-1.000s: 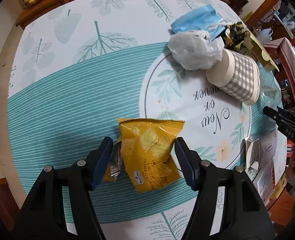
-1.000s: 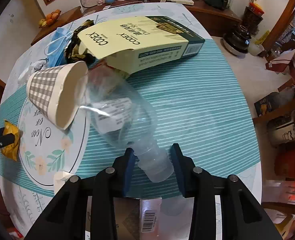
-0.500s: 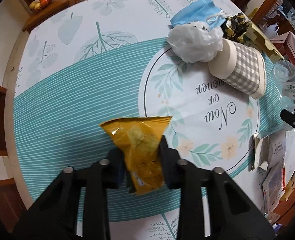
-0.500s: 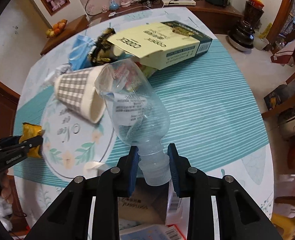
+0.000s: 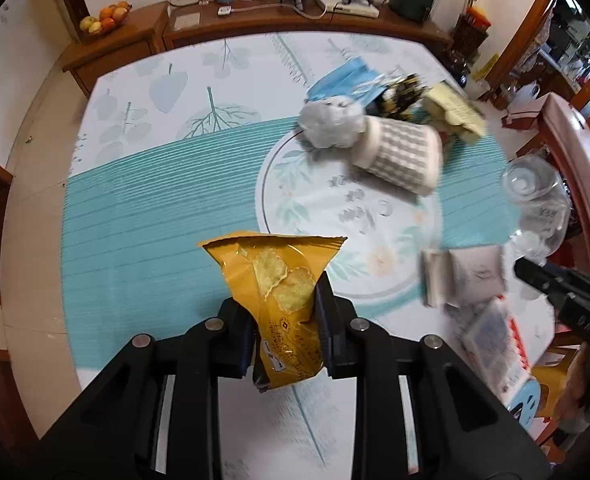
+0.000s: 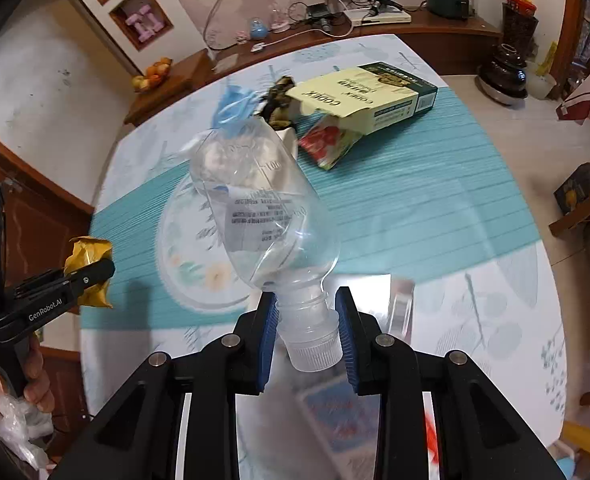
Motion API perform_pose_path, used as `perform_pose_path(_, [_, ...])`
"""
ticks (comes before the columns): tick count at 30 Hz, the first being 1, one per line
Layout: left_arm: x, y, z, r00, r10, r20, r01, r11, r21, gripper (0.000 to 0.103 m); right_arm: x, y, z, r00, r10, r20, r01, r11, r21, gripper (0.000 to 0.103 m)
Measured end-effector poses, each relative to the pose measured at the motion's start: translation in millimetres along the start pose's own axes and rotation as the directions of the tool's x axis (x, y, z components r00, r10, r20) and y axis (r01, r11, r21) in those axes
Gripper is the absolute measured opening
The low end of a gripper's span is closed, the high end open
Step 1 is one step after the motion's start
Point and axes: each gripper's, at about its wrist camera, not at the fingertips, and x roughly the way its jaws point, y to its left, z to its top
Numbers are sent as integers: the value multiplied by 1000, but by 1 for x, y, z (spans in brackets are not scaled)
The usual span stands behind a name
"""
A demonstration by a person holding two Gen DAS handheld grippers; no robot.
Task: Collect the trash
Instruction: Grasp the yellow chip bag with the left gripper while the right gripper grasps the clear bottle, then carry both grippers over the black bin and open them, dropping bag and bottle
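A yellow cracker bag hangs lifted above the table, pinched at its lower half by my left gripper, whose jaws are still closing on it. A clear, crumpled plastic bottle is held off the table by its capped neck, with my right gripper shut on it. In the right wrist view the left gripper sits at the far left with the yellow bag. At the left wrist view's right edge, the bottle stands above the right gripper.
On the table lie a checked paper cup, a white plastic wad, a blue face mask, a dark wrapper, a yellow box and a red sachet. Small cartons sit near the front edge.
My left gripper closed on the yellow bag and lifted it off the cloth. My right gripper tightened on the bottle's neck and raised it off the table.
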Motion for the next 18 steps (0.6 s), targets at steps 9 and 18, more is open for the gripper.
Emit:
perform_pose_path(9, [-83, -47, -74, 996, 15, 87, -13, 1000, -22, 23, -81, 2, -67, 995, 92, 40, -89, 993, -72, 28])
perform_pose_path(18, [-133, -113, -178, 992, 43, 120, -35, 997, -67, 23, -149, -16, -164, 987, 162, 21, -156, 974, -163, 28])
